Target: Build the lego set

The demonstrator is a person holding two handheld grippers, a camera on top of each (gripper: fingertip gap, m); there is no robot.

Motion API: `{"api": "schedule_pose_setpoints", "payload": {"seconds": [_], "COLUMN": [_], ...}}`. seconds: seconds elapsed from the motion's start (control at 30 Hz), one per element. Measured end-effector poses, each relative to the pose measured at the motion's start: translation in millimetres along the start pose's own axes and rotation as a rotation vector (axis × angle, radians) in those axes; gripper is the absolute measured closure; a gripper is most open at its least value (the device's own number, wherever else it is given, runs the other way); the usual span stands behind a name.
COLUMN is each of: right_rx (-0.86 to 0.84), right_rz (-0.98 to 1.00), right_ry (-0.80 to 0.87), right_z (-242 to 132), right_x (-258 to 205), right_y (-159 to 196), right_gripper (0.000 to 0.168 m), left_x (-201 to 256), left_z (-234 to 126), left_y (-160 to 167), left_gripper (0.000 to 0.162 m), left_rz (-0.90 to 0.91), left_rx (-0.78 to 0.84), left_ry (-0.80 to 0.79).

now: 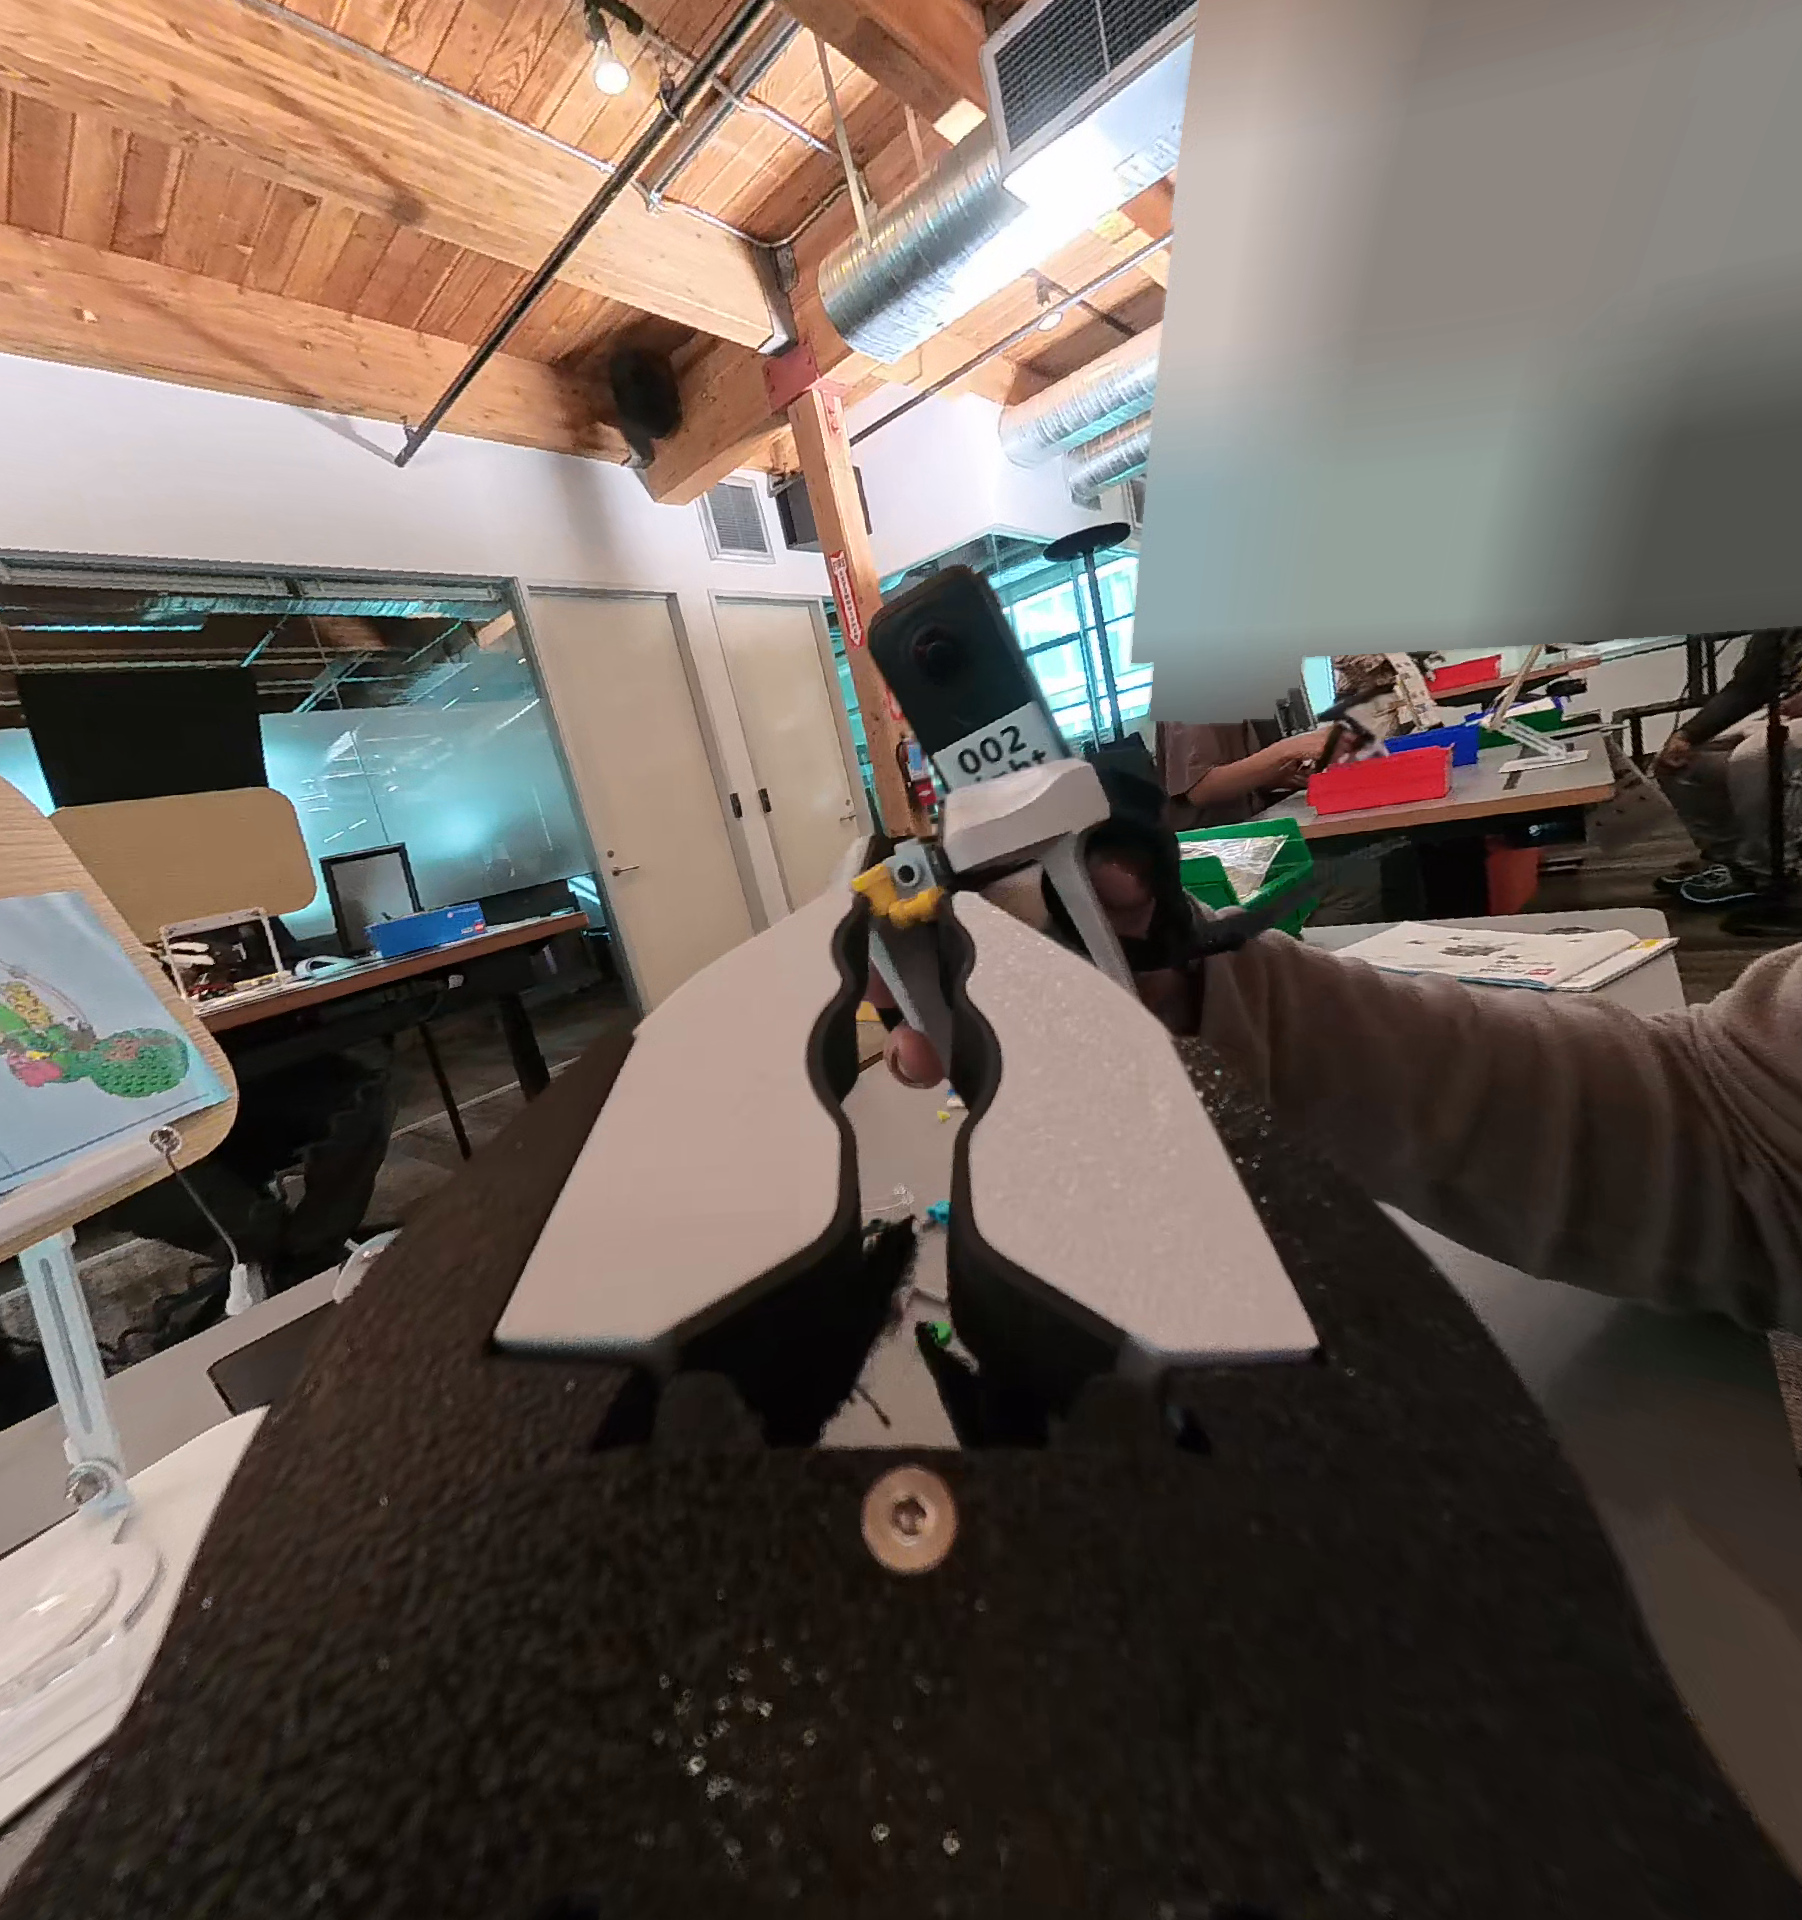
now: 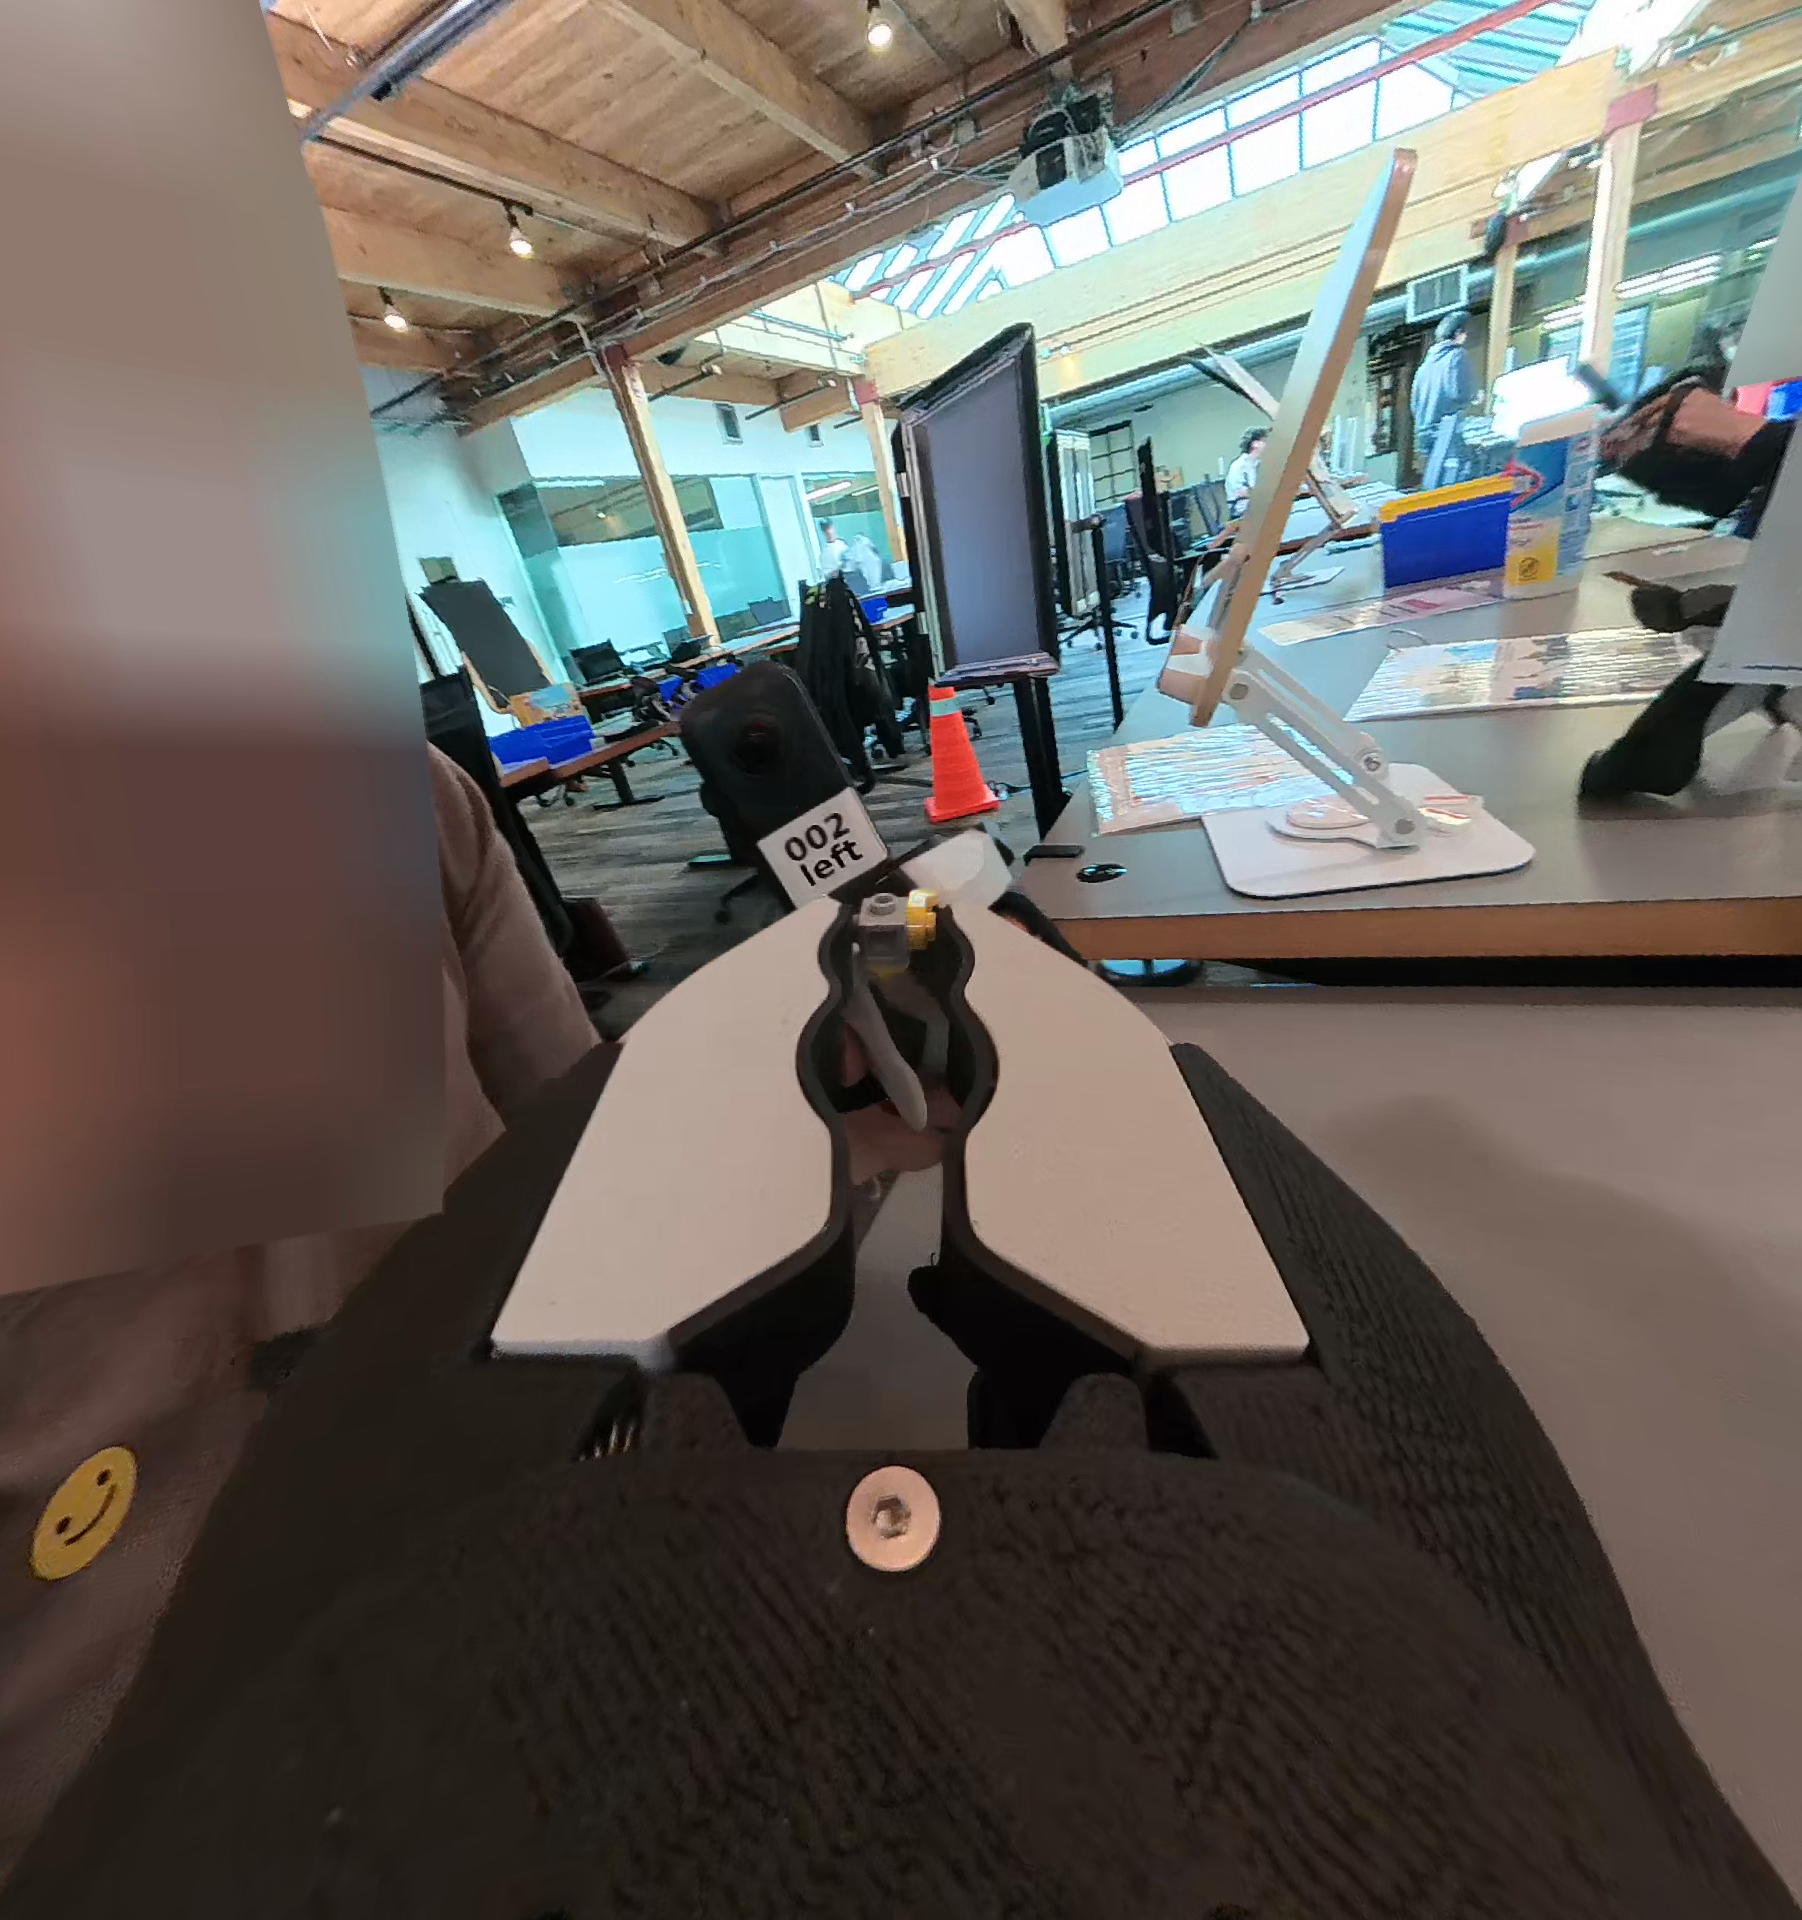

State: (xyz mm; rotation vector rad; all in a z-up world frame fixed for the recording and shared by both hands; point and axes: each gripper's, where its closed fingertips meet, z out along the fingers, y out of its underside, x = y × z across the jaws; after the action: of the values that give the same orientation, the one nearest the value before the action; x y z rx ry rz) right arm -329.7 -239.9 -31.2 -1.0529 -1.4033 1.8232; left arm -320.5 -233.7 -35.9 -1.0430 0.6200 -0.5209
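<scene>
Both tools are raised and meet tip to tip at frame centre, the left tool (image 1: 899,899) and the right tool (image 2: 895,925) each nearly closed on small pieces, a sleeved forearm (image 1: 1520,1122) reaching in from the right.

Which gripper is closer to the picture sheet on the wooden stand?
Left. The left gripper has the picture sheet just off its left side. The right gripper faces it from farther away. Both meet at the yellow-and-grey lego pieces.
</scene>
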Motion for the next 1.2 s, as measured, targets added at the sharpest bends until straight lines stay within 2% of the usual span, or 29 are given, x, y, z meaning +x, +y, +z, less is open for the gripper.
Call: {"api": "schedule_pose_setpoints", "payload": {"seconds": [0.03,0.37,0.43,0.53,0.73,0.87,1.03,1.2], "right_rx": [-0.004,-0.079,-0.111,-0.112,-0.022,0.049,0.045,0.018], "right_rz": [-0.012,-0.066,-0.081,-0.123,-0.234,-0.327,-0.338,-0.234], "right_ry": [0.017,0.139,0.200,0.311,0.570,0.839,1.116,1.281], "right_z": [0,-3,-11,-31,-88,-143,-216,-275], "right_x": [2,22,32,42,36,17,-14,-36], "right_y": [0,11,13,2,-46,-68,-49,-16], "right_gripper": [0.156,0.151,0.147,0.143,0.143,0.144,0.146,0.147], "left_x": [-1,-15,-22,-37,-35,-13,13,25], "left_z": [0,-4,-9,-24,-48,-48,-51,-56], "left_y": [1,16,26,59,133,160,186,197], "left_gripper": [0.150,0.150,0.150,0.150,0.150,0.150,0.150,0.150], "left_rz": [-0.002,-0.009,-0.005,-0.005,-0.067,-0.097,-0.150,-0.120], "left_rx": [-0.009,-0.100,-0.164,-0.343,-0.700,-0.849,-1.014,-1.149], "left_ry": [-0.007,-0.061,-0.080,-0.120,-0.045,0.058,0.165,0.202]}}
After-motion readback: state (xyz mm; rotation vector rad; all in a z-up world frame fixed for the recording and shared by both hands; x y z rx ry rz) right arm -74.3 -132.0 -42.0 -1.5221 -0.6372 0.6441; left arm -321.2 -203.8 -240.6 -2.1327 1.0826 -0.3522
